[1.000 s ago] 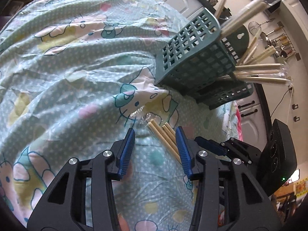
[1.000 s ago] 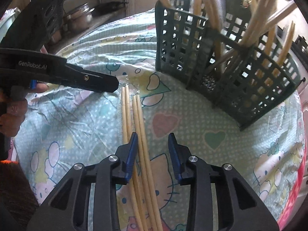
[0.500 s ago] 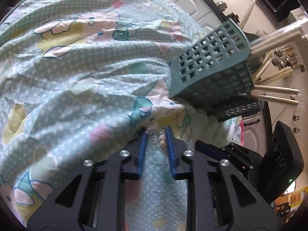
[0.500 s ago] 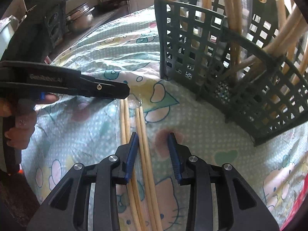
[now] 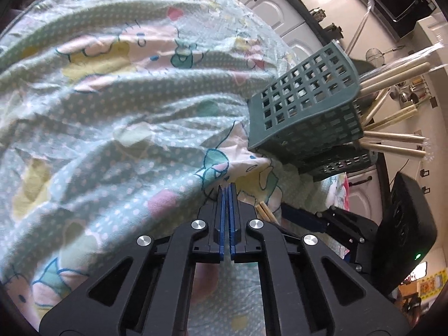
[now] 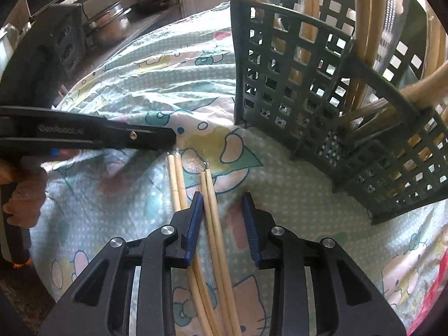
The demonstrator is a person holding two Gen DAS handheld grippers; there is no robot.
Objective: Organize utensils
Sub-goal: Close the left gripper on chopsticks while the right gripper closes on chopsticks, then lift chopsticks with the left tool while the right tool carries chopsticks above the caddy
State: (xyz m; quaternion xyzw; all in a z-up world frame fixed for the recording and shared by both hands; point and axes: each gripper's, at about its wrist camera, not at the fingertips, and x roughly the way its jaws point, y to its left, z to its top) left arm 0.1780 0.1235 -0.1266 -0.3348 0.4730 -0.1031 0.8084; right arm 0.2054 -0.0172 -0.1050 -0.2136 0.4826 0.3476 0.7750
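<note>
Right wrist: green basket [image 6: 322, 89] holds chopsticks, seemingly wrapped; right gripper [image 6: 221, 198] closing; left gripper [image 5: 227, 189] together.

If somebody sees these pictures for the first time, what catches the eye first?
Probably the dark green plastic lattice basket at upper right, crowded with long pale wooden chopsticks. Next, two loose chopstick pairs lie on the cartoon-cat printed tablecloth, one pair between the right tool's closing jaws.

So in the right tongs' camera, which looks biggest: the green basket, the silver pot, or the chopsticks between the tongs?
1. Green plastic lattice basket.
2. Pale wooden chopsticks, though nearness enlarges them.
3. Silver metal pot, far away.
</note>
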